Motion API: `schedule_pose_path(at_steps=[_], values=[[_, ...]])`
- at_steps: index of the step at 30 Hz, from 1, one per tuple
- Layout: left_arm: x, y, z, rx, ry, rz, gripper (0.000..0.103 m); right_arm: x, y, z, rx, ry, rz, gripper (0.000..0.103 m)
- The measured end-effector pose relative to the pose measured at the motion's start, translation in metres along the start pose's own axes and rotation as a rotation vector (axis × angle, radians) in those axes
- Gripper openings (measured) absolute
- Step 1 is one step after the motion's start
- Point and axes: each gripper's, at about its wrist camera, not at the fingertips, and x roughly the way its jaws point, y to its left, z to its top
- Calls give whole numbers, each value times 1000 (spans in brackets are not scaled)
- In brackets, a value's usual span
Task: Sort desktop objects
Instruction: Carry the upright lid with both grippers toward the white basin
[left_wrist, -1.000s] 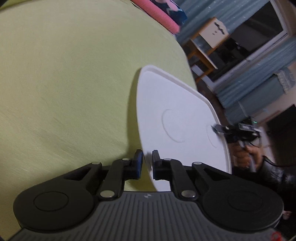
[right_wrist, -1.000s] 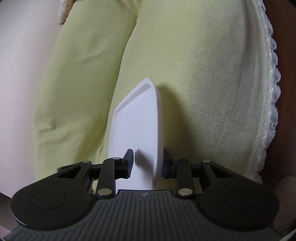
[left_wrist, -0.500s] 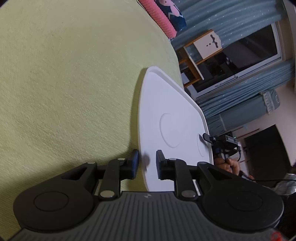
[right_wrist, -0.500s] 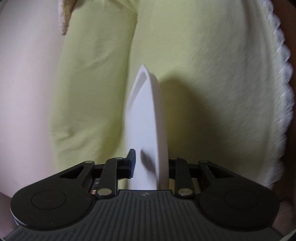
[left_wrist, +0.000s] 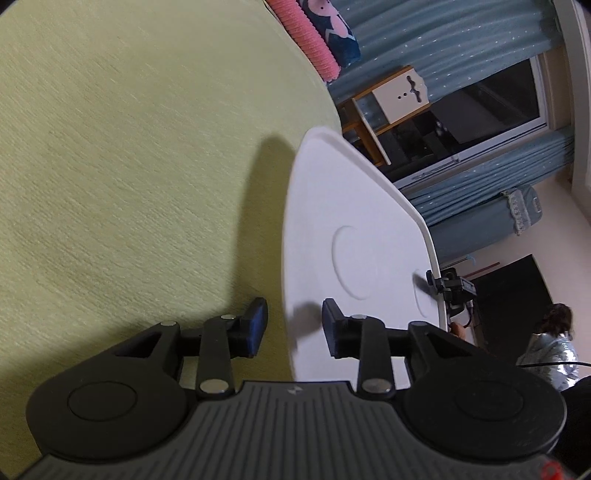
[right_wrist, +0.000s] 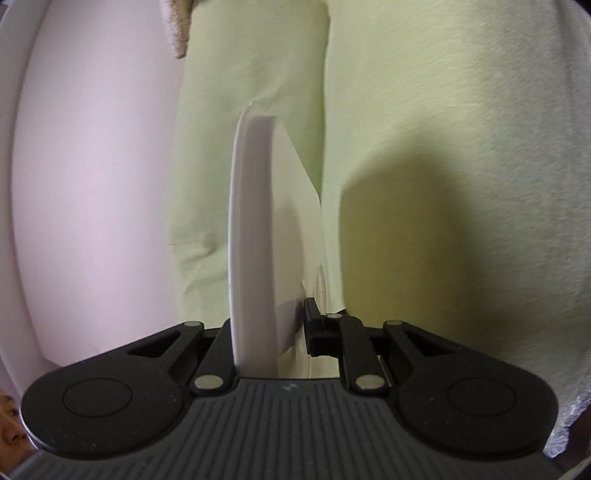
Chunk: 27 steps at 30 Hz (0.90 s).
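A white tray (left_wrist: 351, 206) with round recesses stands tilted on edge above the yellow-green tablecloth (left_wrist: 129, 166). My left gripper (left_wrist: 293, 321) is open; the tray's near edge passes between its fingers with a gap on each side. At the tray's far edge, my right gripper (left_wrist: 437, 284) shows small and clamped on the rim. In the right wrist view the tray (right_wrist: 255, 221) appears edge-on, and my right gripper (right_wrist: 273, 325) is shut on it. Its left finger is hidden behind the rim.
A pink ribbed roll (left_wrist: 306, 37) and blue patterned fabric (left_wrist: 332, 26) lie at the table's far edge. Beyond are a wooden stool with a white box (left_wrist: 391, 96), blue curtains and a dark window. A person (left_wrist: 550, 339) sits at right. The tablecloth (right_wrist: 443, 147) hangs in folds beside a pale wall (right_wrist: 92, 184).
My left gripper's jaws have spread apart and released the tray's near edge. The tray has swung more upright, and now shows edge-on in the right wrist view.
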Motion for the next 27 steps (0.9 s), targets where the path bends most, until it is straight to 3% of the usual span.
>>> schedule_pose_path(at_steps=[6, 8, 9, 13, 19, 27], values=[[8, -6, -5, 31, 19, -5, 34, 6, -5, -1, 7, 28, -24, 12], [9, -8, -7, 27, 19, 5, 32, 5, -6, 0, -5, 17, -72, 14], [9, -8, -8, 24, 14, 15, 29, 4, -8, 0, -7, 13, -106, 24], [6, -10, -12, 17, -1, 60, 22, -4, -21, -1, 18, -4, -228, 27], [9, -11, -16, 11, -9, 89, 6, -23, -24, -14, 17, -25, -343, 32], [15, -19, -12, 41, 9, 104, 5, -30, -17, -32, -20, -17, -409, 32]])
